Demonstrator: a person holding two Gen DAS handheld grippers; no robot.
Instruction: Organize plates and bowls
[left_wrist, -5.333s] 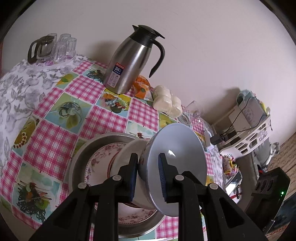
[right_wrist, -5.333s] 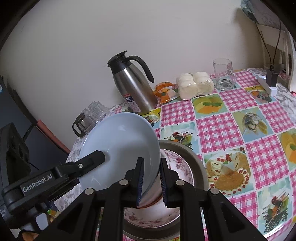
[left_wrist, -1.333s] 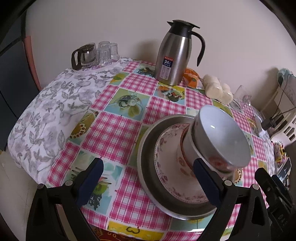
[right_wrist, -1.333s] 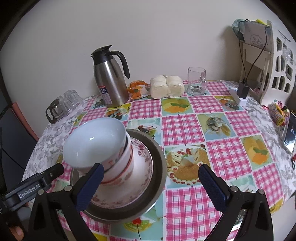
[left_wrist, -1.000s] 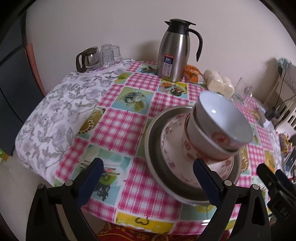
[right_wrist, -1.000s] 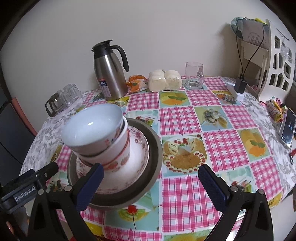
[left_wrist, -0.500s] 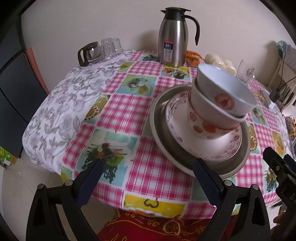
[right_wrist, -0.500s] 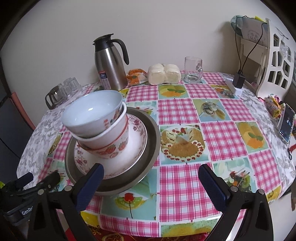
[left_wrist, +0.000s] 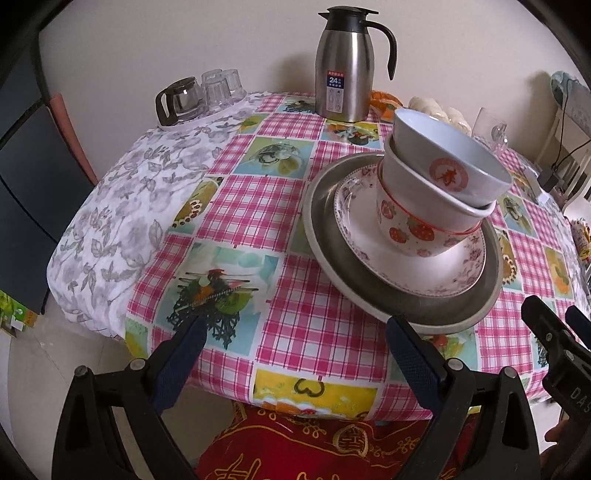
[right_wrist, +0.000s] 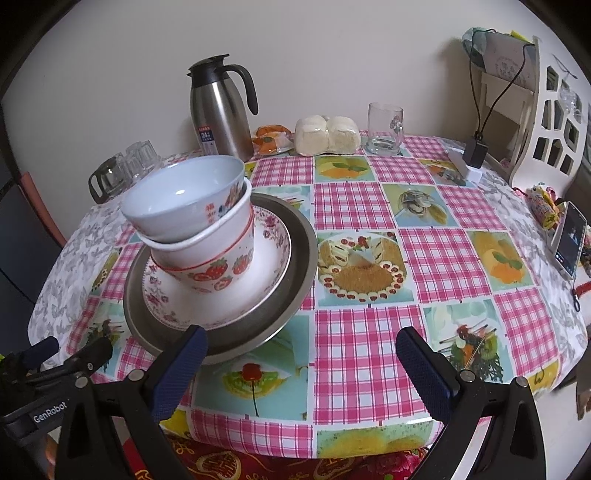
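A pale blue bowl (left_wrist: 443, 166) (right_wrist: 184, 195) sits tilted inside a white strawberry-patterned bowl (left_wrist: 421, 225) (right_wrist: 210, 266). Both stand on a floral plate (left_wrist: 362, 236) (right_wrist: 266, 266), which lies in a wide metal dish (left_wrist: 325, 236) (right_wrist: 295, 266) on the checked table. My left gripper (left_wrist: 295, 354) is open and empty, held off the table's front edge, below the stack. My right gripper (right_wrist: 303, 362) is open and empty too, near the front edge and right of the stack. The right gripper's fingers (left_wrist: 546, 332) show at the left wrist view's right edge.
A steel thermos (left_wrist: 347, 62) (right_wrist: 221, 110), a glass pot with cups (left_wrist: 192, 96) (right_wrist: 118, 170), wrapped buns (right_wrist: 327, 134) and a glass mug (right_wrist: 384, 127) stand along the wall. A phone (right_wrist: 569, 240) lies at the table's right edge. A white chair (right_wrist: 546, 103) is beyond.
Both grippers let go of the blue bowl, opened wide and drew back and down toward the table's front edge. The bowl now rests tilted in the strawberry bowl.
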